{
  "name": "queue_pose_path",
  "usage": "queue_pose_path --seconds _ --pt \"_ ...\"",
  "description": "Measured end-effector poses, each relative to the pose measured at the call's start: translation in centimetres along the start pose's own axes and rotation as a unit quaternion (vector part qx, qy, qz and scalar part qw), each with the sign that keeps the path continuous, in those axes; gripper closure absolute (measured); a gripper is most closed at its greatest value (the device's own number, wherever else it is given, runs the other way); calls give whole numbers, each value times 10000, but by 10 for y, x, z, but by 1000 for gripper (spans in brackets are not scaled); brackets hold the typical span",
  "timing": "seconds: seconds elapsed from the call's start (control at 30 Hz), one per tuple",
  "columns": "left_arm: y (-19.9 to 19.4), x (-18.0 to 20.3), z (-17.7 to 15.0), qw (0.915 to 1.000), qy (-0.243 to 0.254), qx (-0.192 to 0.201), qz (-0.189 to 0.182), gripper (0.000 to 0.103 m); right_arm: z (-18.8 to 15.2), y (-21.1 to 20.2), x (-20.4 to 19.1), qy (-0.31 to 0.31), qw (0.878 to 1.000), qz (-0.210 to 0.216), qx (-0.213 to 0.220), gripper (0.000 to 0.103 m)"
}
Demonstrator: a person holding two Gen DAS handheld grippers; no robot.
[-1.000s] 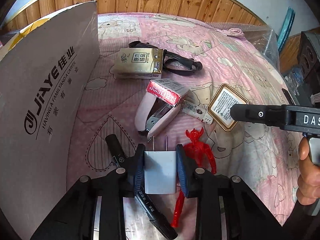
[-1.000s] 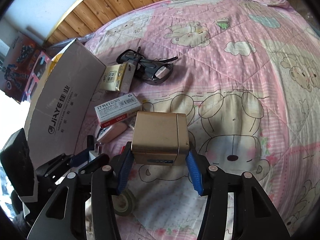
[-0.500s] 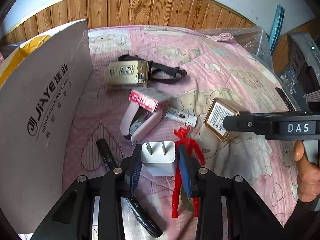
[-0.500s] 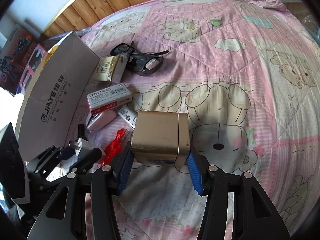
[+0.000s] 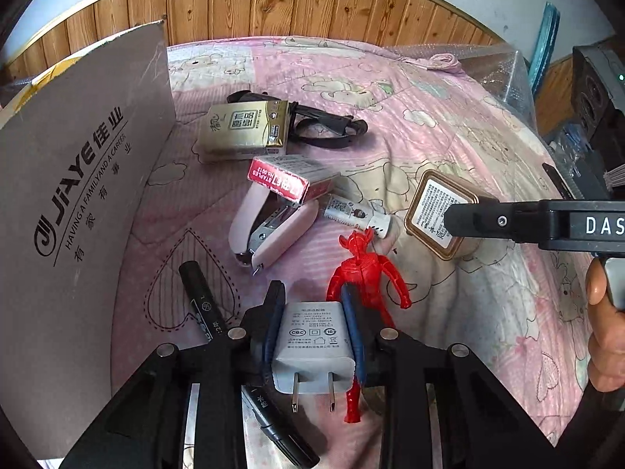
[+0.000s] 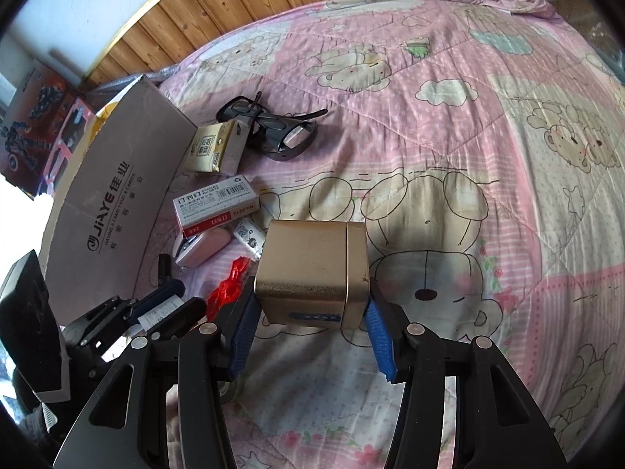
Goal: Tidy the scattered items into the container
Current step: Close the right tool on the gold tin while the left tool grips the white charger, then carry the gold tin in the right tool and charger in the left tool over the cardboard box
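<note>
Flipped prongs-down, charger (image 5: 312, 348) stays clamped in left hand-held gripper (image 5: 314, 346); right (image 6: 310, 314) grips tin (image 6: 312, 273).

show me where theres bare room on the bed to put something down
Free: the wide stretch of quilt right of the glasses and gold tin. Crowded: the strip along the cardboard box, packed with staple box, stapler, red figure.

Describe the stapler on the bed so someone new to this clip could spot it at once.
Start at the tall grey cardboard box standing on the pink quilt. Just right of its printed face, mid-pile, lies the stapler, partly under the red-ended staple box. It is the only pale pink thing there, with a metal staple channel showing between its two open halves.
</note>
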State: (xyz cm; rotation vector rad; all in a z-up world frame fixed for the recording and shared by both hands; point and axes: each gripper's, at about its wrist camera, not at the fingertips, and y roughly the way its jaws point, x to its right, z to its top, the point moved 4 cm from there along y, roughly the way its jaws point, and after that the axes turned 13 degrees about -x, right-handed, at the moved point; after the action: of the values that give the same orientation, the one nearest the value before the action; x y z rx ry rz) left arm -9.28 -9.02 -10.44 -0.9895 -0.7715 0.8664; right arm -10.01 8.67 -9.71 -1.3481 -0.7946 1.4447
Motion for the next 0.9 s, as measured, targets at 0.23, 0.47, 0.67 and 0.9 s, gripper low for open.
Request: queue_pose_path --seconds 0.23,0.47,0.67,0.9 --pt "-34 11 9 9991 91 416 -22 72 -1 -12 -6 -27 9998 97 142 50" --pt "-54 15 16 9982 83 586 95 72 -1 -25 -20 -131 9993 216 277 50" --pt "-71 7 20 9976 -128 565 384 72 -3 -37 -38 -279 9983 285 416 49" --pt "-100 -7 23 9962 -315 724 379 72 -7 -52 -63 -464 9964 369 604 50"
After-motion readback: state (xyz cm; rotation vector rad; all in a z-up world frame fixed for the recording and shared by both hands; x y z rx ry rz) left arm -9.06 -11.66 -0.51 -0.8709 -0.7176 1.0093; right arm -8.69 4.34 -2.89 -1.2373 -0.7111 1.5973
